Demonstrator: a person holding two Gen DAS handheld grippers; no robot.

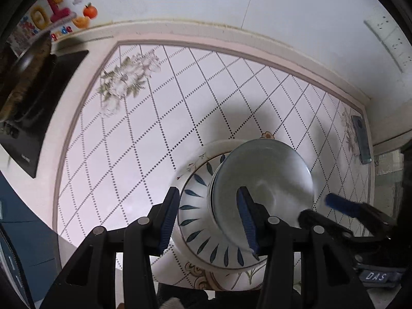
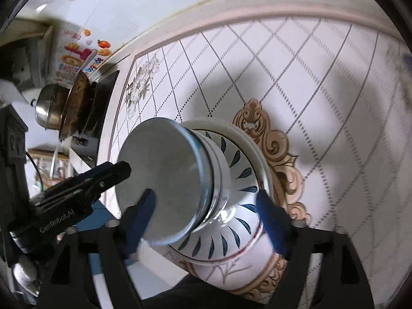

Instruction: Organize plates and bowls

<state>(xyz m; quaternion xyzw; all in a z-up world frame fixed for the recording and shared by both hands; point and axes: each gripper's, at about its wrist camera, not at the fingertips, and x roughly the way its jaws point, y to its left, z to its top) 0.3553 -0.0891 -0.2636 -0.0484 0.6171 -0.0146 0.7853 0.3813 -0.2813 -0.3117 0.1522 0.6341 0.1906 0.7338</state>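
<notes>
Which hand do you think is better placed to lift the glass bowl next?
Right, probably: the right tool is open wide, straddling the glass bowl; the left tool has a narrower gap, over one rim.

We are seeing a white bowl ringed with blue leaf marks, a grey-blue glass bowl, and a white cloth showing dotted diamonds and tan scrolls.

Glossy glazed bowl, clear glass dish, steel pot
</notes>
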